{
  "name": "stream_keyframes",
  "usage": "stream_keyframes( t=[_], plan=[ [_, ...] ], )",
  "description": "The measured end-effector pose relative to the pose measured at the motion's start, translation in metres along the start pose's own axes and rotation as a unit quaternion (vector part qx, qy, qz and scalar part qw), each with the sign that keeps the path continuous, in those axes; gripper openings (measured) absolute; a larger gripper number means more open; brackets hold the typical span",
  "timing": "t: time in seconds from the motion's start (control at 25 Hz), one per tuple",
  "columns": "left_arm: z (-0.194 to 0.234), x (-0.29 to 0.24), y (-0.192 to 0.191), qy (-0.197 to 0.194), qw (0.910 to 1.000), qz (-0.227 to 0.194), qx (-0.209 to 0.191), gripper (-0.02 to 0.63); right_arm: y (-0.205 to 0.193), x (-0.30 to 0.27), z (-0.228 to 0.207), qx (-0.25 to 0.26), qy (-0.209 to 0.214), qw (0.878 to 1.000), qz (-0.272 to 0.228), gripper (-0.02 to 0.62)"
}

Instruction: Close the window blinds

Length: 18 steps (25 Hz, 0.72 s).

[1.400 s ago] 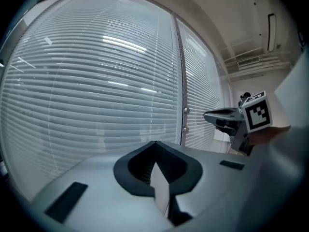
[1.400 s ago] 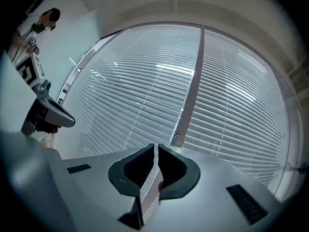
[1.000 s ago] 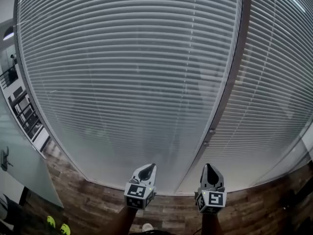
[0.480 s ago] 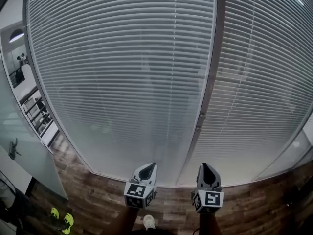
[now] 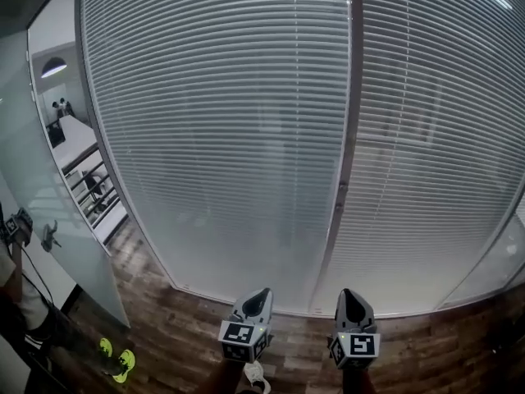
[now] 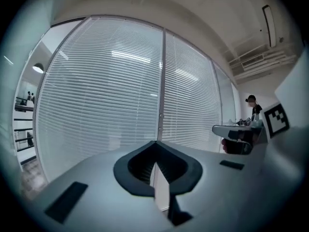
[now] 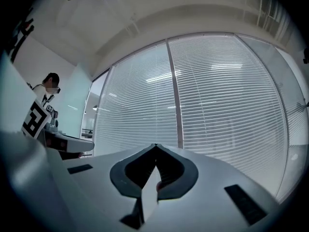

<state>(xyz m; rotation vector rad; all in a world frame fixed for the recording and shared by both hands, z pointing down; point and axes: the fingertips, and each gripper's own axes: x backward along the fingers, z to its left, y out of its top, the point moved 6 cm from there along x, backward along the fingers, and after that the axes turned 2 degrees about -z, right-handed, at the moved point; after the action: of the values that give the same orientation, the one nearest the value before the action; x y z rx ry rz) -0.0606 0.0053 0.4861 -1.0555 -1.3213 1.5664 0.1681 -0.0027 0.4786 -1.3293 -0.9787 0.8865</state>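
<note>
**Item: window blinds (image 5: 221, 138), two panels.** White horizontal slats hang lowered across both panes down to the wooden floor (image 5: 189, 335). A grey upright frame post (image 5: 344, 154) parts the panels. A dim outline of the space behind shows through the slats low on the left panel.

**Change against the frame a second ago.**
- The post, which leaned from upper right to lower middle, now stands almost upright and further left in the head view.
- The left panel takes up less of the picture and the right panel more.
- The glass partition (image 5: 41, 212) at the left edge shows more of its width, with a lit room behind it.
- A person (image 5: 16, 302) now stands at the lower left edge, where only yellow-green shoes (image 5: 115, 359) showed before; the shoes sit further right.
- Both grippers sit slightly lower in the picture, side by side as before.

**Item: left gripper (image 5: 258, 295).** Held low in front of the left panel, well apart from the slats, pointing toward the foot of the blinds. Its own view shows the fingers (image 6: 166, 163) pressed together to a point, with nothing between them.

**Item: right gripper (image 5: 348, 295).** Held just right of the post's foot, near the left gripper and apart from the blinds. Its own view shows the fingers (image 7: 169, 168) together and bare.

**Other.** A white shoe (image 5: 254, 373) shows at the bottom edge between the two forearms. A person in a dark cap (image 6: 252, 108) shows at the right edge of the left gripper view.
</note>
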Motion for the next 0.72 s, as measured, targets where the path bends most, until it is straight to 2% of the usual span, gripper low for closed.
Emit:
stream_keyframes(
  t=[0.36,0.56,0.72],
  plan=[
    [-0.004,0.048,0.003,0.012,0.9998,-0.012,-0.012,0.000,-0.002,0.029,0.023,0.003,0.018,1.000,0.010,0.003],
    [-0.003,0.063,-0.003,0.000,1.0000,0.000,-0.008,0.000,0.005,0.041,0.039,-0.005,-0.005,0.999,0.037,0.003],
    [0.003,0.068,-0.005,-0.003,0.9998,0.013,-0.012,0.000,-0.011,0.045,0.046,-0.002,-0.022,0.999,0.046,0.003]
  ],
)
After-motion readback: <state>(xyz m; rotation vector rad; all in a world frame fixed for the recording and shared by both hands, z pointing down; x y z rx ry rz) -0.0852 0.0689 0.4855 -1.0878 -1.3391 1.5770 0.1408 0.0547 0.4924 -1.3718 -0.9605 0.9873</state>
